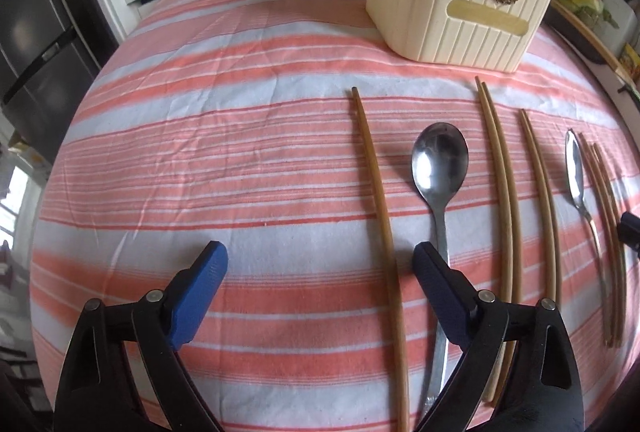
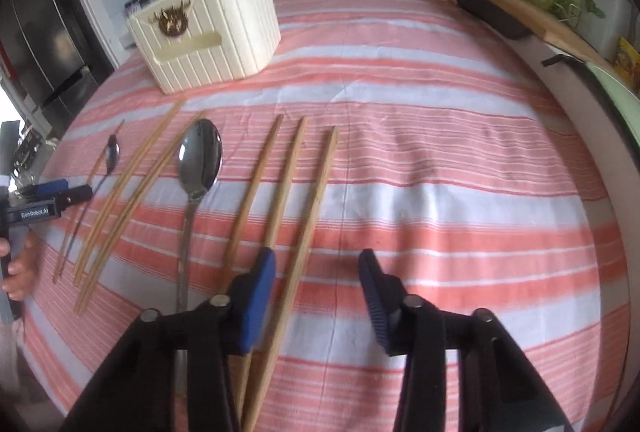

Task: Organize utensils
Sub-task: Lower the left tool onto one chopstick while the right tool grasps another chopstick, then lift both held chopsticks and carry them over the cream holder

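Both claws hang over the striped counter (image 1: 240,168) with nothing in them. Left claw (image 1: 320,296) gapes wide around a lone chopstick (image 1: 380,216), beside the big spoon (image 1: 440,168). Right claw (image 2: 316,296) is partly open around another chopstick (image 2: 308,232), pads not touching. To grab well, each should drop straight, squeeze mid-stick, then carry to the cream holder (image 2: 208,32) at the back.
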The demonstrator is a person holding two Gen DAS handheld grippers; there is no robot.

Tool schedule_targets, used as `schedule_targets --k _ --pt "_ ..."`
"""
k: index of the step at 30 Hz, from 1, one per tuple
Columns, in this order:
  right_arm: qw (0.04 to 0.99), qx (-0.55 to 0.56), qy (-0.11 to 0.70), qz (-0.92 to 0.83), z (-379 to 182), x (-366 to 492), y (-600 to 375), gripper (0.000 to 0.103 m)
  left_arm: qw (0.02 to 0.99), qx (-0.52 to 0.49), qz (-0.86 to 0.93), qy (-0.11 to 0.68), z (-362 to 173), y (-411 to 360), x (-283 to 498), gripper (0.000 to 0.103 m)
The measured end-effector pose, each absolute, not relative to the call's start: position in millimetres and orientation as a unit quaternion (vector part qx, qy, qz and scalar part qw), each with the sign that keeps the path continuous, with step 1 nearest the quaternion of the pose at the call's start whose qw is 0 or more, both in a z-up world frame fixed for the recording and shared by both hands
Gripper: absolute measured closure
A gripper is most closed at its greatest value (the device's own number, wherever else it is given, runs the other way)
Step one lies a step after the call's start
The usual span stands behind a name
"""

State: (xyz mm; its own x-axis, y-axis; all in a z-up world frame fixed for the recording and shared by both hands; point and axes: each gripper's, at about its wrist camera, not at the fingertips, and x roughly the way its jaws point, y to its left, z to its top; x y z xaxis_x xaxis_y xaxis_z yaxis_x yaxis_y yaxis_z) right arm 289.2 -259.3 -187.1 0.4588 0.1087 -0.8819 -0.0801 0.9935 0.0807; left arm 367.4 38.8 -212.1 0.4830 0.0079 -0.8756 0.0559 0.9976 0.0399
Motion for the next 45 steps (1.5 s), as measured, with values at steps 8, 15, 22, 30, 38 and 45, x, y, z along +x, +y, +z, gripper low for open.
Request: schedule_targets --k 8,15,22,30,38,45 --pt "0.828 -0.075 0.552 0.059 -184 291 -255 0.077 0.851 0.045 0.003 0.523 -211 67 373 0.008" --pt "0.796 -0.038 0.598 0.09 -183 308 -264 0.073 0.818 0.044 -0.045 0.572 -212 65 403 0.018" --pt "0.78 -0.021 0.619 0.091 -185 354 -264 0.074 0.799 0.044 -0.053 0.598 -208 54 448 0.04" --pt "0.794 -0.031 0.604 0.059 -188 401 -254 0.096 0.812 0.028 -0.05 0.581 -203 53 476 0.099" --pt "0.857 0.014 0.509 0.08 -118 388 -260 0.096 0.869 -0.044 -0.049 0.49 -132 88 434 0.099" --pt "0.905 0.002 0.412 0.107 -39 332 -255 0.096 0.908 -0.065 -0.082 0.405 -60 92 361 0.099"
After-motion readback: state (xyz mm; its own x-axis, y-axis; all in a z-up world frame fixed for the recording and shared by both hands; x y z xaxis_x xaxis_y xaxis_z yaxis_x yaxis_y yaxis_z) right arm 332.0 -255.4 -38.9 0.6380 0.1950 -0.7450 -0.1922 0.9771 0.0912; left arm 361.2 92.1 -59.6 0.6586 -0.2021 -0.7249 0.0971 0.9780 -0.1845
